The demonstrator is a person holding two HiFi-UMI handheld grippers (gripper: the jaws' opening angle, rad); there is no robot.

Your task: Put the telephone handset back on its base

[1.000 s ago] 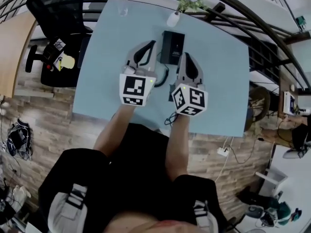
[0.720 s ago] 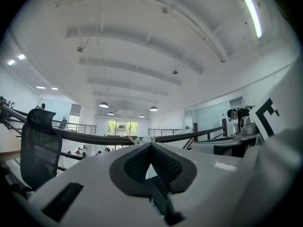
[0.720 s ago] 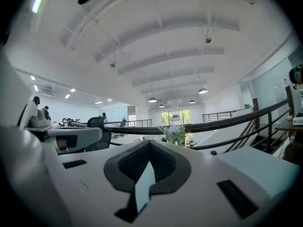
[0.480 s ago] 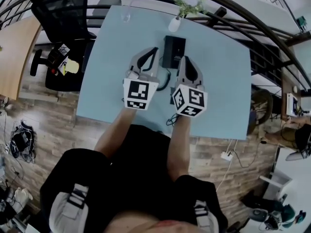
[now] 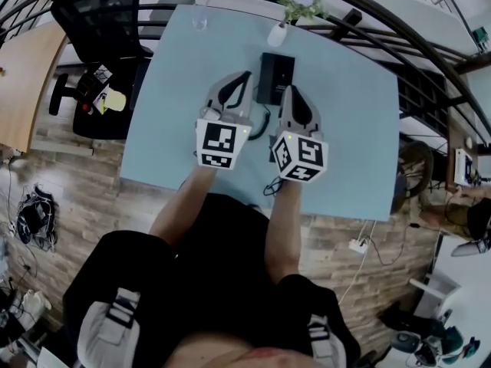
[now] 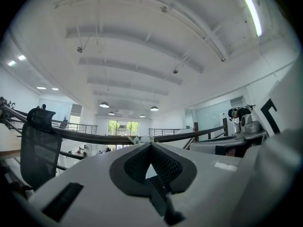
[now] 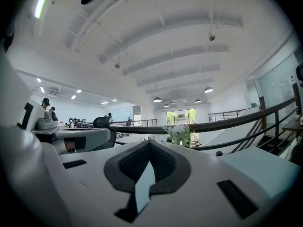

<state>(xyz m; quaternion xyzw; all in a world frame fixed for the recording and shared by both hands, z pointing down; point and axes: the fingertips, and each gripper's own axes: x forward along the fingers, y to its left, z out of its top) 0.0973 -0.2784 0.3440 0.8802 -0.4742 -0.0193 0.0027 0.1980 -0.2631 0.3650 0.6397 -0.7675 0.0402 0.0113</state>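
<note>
DESK PHONE, GRIPPERS POISED: A black telephone [image 5: 275, 77] lies on the pale blue table [image 5: 169, 121] just ahead of two handheld grippers, in the gap between their tips. Its long axis runs straight away from the person, roughly in line with both sets of jaws. The near end faces the grippers and the far end points toward a small white vase [image 5: 275, 31] of greenery.

From the head view the handset cannot be told apart from the base, so it is unclear whether it sits in its cradle or lies loose. Neither gripper view shows the phone. A dark cord [image 5: 263, 123] trails from the phone's near end back between the two grippers.

The left gripper [image 5: 244, 76] stands just off the phone's left side, its tip about level with the middle of the unit. The right gripper [image 5: 294, 90] has its tip by the near right corner and looks the closer of the two; contact cannot be judged. Both are clenched on nothing, their tips meeting with no object between the pads.

Any grasp would likely call for opening a gripper and a short reach forward and inward, the jaws spanning the phone's short width.
</note>
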